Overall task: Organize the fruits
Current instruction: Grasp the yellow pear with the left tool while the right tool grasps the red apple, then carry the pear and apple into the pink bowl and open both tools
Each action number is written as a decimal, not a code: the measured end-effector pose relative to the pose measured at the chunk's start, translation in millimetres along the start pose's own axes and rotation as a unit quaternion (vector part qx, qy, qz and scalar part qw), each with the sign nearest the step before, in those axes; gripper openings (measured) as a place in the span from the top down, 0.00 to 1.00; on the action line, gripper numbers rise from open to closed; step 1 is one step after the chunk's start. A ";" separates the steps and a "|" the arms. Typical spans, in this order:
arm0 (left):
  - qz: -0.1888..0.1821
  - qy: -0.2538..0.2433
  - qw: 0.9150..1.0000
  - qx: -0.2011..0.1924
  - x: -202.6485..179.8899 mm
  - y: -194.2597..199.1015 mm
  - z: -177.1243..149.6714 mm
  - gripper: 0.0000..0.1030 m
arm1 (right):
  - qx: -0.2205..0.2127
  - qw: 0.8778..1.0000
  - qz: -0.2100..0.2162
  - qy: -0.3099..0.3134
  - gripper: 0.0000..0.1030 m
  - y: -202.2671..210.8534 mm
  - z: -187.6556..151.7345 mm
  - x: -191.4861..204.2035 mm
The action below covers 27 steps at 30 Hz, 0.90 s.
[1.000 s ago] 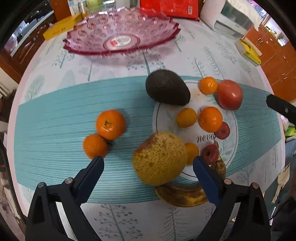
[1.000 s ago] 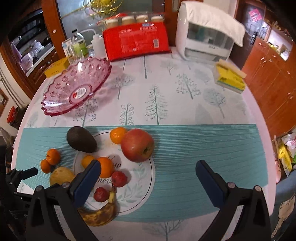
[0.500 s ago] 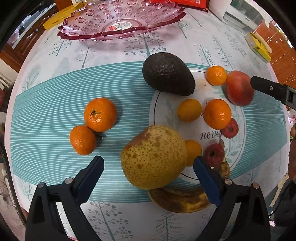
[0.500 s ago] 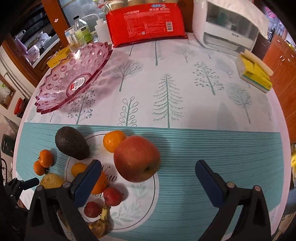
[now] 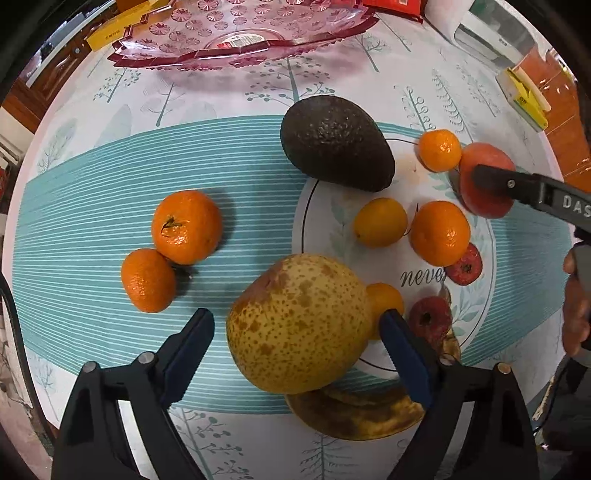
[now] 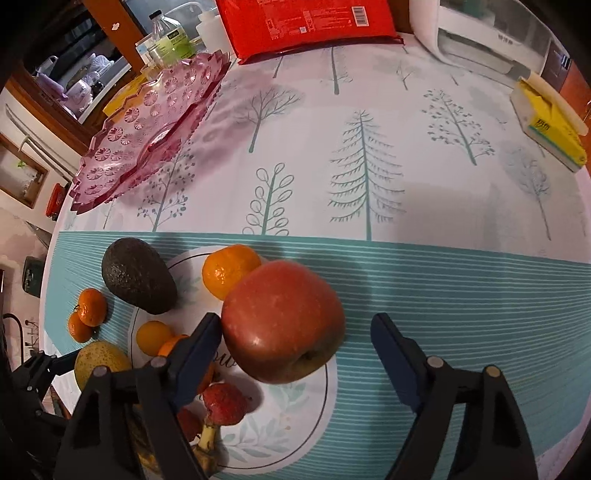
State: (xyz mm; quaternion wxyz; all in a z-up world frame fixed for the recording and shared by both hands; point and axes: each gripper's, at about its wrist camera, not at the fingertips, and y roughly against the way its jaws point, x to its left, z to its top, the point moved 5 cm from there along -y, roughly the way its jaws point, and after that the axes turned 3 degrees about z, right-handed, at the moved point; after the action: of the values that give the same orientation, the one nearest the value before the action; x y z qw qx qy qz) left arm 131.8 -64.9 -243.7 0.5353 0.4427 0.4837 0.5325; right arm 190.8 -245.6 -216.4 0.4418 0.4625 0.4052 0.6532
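the desk (image 6: 461,280) carries a cloth with a teal striped band and a tree print. landmark: the pink glass dish (image 5: 240,33), at the far edge of the desk, holding only a label.

fruits, all on the near side of the dish, on or beside the printed white circle:
- pear (image 5: 299,325): yellow with brown speckles, nearest the camera in the left wrist view.
- apple (image 6: 282,321): red with a yellowish base, to the right of the dish.
- avocado (image 5: 336,142): dark and pebbled, the fruit closest to the dish.
- banana (image 5: 354,417): browned, partly hidden under the pear.
- two tangerines (image 5: 186,227), touching each other, left of the pear.
- further small orange and red fruits sit between the avocado and the banana.

left gripper (image 5: 299,332): jaws wide apart, one on each side of the pear, holding nothing.
right gripper (image 6: 295,334): jaws wide apart around the apple; the left pad looks close to the skin, contact unclear.

a red package (image 6: 306,22) and a yellow box (image 6: 550,129) lie beyond.
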 end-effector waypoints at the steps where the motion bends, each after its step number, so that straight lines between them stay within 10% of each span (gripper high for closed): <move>1: -0.002 0.002 1.000 0.000 0.2 -0.3 0.3 0.14 | 0.002 1.000 0.001 0.001 0.19 -2.1 0.5 0.0; 9: -0.014 0.017 1.000 -0.005 4.0 3.2 -5.9 0.30 | 0.008 1.000 0.016 0.016 0.32 -10.4 -2.8 6.4; 27: 0.014 0.050 0.996 -0.076 32.9 79.0 -16.0 0.31 | -0.036 0.998 0.045 0.009 0.33 50.5 -23.5 10.7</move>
State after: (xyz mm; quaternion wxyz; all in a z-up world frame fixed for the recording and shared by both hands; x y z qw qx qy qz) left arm 103.6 -29.5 -169.3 0.5351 0.3803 0.4618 0.5965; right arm 156.1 -252.5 -172.1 0.4247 0.4579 0.3643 0.6908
